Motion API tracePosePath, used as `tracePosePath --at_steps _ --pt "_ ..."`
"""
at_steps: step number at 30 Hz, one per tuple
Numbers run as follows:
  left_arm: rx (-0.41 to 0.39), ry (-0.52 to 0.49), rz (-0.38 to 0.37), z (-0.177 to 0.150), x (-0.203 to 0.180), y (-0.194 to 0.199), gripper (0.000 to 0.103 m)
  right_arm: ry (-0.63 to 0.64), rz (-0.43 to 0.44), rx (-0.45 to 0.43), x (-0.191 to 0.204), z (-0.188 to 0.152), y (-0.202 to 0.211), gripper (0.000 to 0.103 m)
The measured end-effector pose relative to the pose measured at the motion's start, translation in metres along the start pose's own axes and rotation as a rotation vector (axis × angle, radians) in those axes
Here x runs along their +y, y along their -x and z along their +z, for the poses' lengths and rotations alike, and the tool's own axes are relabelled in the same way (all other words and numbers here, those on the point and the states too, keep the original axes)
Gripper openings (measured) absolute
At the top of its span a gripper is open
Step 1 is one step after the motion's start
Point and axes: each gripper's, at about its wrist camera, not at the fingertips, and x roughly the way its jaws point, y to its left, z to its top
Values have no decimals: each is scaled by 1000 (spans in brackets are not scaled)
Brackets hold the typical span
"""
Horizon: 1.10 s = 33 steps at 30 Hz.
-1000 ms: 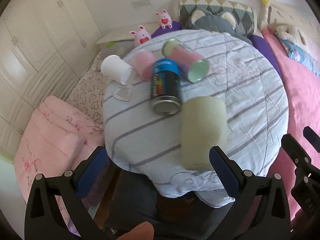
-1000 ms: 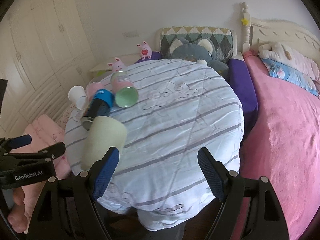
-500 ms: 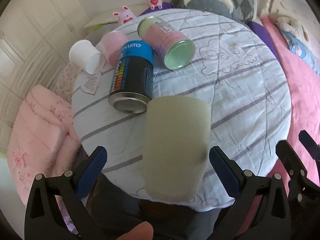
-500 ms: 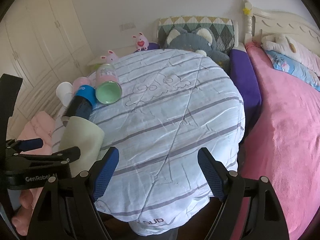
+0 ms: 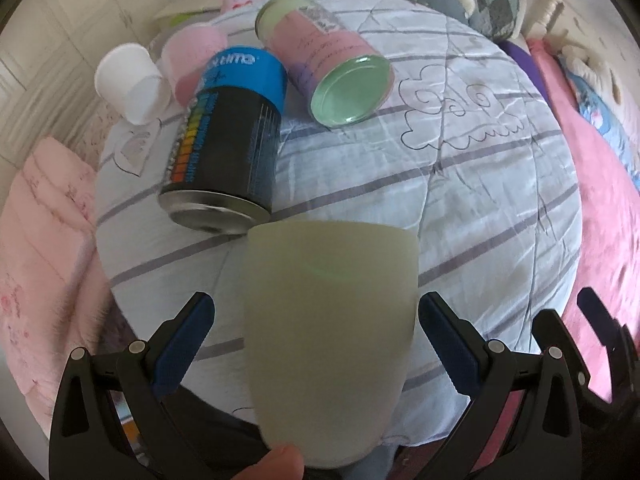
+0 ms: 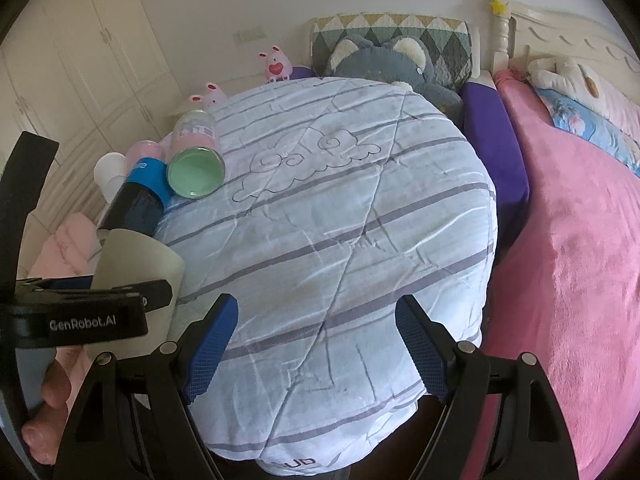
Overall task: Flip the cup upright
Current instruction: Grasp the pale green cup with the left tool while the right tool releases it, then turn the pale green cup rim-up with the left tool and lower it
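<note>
A pale cream-green cup (image 5: 330, 320) lies on its side at the near edge of the round table with the striped cloth (image 5: 460, 184). My left gripper (image 5: 316, 336) is open, its blue-padded fingers on either side of the cup with small gaps. The right wrist view shows the cup (image 6: 136, 256) at the left with the left gripper around it. My right gripper (image 6: 316, 344) is open and empty over the table's near edge.
A black and blue can (image 5: 228, 136), a pink can with a green lid (image 5: 328, 60), a pink cup (image 5: 192, 56) and a white cup (image 5: 128, 80) lie behind the cream cup. A pink bed (image 6: 580, 260) is at the right. Folded pink blankets (image 5: 44, 264) lie at the left.
My left gripper has moved forward so the cream cup now sits between its open fingers. The right gripper has drifted slightly and stays open.
</note>
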Motion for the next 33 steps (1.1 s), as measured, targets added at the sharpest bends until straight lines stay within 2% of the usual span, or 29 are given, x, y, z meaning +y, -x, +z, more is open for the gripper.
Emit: tracePosePath --at_steps 3,6,12,14,17,22,23,25,27,33 --pt "28 28 -31 1 4 -11 97 0 -6 7 0 1 -3 82" --pt "19 51 -74 2 8 -13 81 -2 -9 11 1 2 -5 82" --pt "-71 9 -76 -4 4 1 80 1 -11 10 3 1 -2 82" --pt "-117 -8 -94 -8 2 8 80 2 -12 5 5 0 1 82" --pt "-249 -58 -93 -19 -1 26 80 1 -16 -2 8 -3 6 82" --pt "-567 -157 -96 -40 3 41 80 -19 -20 -30 12 -11 18 82" --pt "-597 -163 -82 -42 4 40 80 -18 -23 -37 13 -14 21 82" --pt "-625 -160 -74 -42 9 33 80 -15 -38 -40 15 -17 25 82" --pt "-641 -138 -97 -44 17 30 80 -9 -50 -39 17 -21 29 82" --pt "-693 -120 -80 -58 26 39 80 -3 -67 -32 25 -27 32 82"
